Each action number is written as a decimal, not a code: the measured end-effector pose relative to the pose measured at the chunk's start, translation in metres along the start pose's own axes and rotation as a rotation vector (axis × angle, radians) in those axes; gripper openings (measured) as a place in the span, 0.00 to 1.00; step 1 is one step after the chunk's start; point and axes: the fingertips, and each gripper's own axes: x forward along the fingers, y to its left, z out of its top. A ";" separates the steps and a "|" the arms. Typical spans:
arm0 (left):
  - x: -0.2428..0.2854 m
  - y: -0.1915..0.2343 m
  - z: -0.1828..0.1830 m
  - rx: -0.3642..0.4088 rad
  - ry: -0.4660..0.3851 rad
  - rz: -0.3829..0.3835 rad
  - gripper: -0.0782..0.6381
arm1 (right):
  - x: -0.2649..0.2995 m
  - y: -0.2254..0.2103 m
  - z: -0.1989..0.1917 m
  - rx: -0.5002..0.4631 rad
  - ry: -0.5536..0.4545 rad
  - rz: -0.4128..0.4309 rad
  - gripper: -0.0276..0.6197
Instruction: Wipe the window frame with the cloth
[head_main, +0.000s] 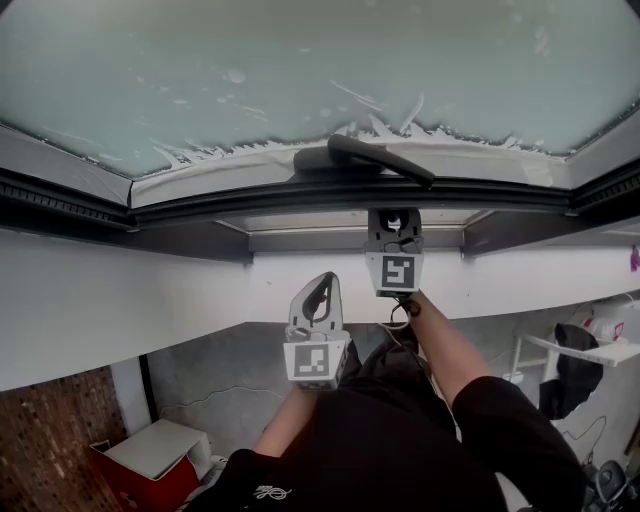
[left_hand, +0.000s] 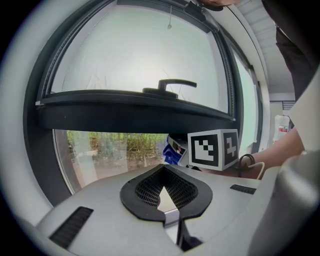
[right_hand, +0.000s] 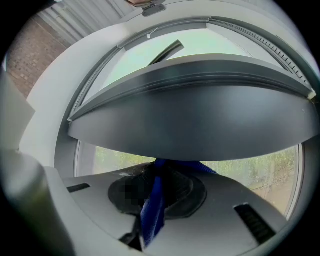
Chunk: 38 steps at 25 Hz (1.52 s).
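The dark window frame crosses the head view below the frosted pane, and its black handle lies above it. My right gripper is raised against the underside of this frame, shut on a blue cloth. In the right gripper view the cloth runs between the jaws up to the frame. My left gripper hangs lower and to the left, away from the frame, shut with nothing in it. From the left gripper view, the cloth shows beside the right gripper's marker cube, under the frame.
A white wall ledge runs beneath the window. A red box with a white lid sits at the lower left by a brick wall. A white shelf with dark items stands at the right. Greenery shows outside.
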 end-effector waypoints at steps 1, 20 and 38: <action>-0.001 0.005 0.000 0.000 -0.001 -0.003 0.12 | 0.001 0.004 0.000 0.006 0.000 -0.006 0.10; -0.028 0.047 0.007 0.042 0.004 -0.089 0.12 | 0.013 0.028 0.000 0.016 0.034 -0.086 0.10; -0.041 0.042 -0.004 0.035 0.017 0.087 0.12 | 0.017 0.045 0.001 0.028 -0.019 0.057 0.10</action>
